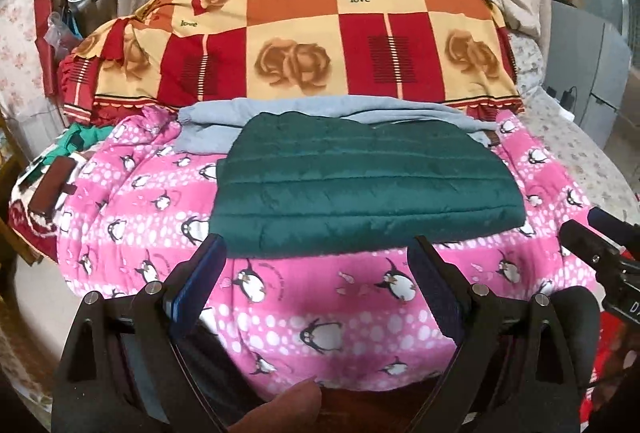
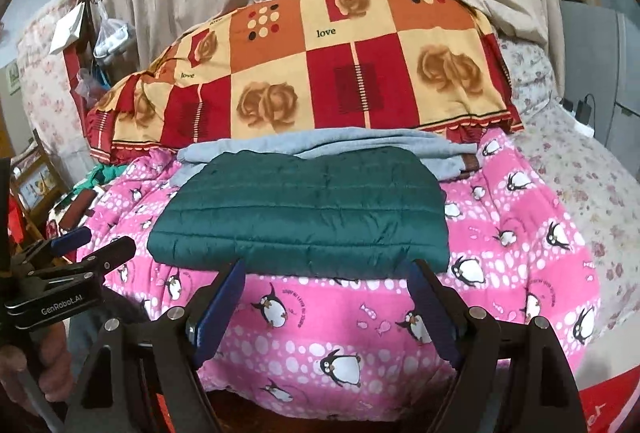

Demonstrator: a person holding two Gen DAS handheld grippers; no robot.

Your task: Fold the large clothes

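Green quilted jacket (image 1: 366, 185) lies folded on pink penguin blanket (image 1: 328, 297), partly covering grey garment (image 1: 224, 121) behind it; grey's full shape hidden. Left gripper (image 1: 316, 257) and right gripper (image 2: 326, 273) both hang just short of jacket's near edge, fingers spread apart, empty. Patterned pillow (image 1: 304, 37) behind, top edge cut off.

Black left gripper (image 1: 316, 257), blue pads (image 1: 200, 285), silver screws; black right gripper (image 2: 326, 279), same blue pads (image 2: 220, 313); white "GenRobot.AI" lettering.
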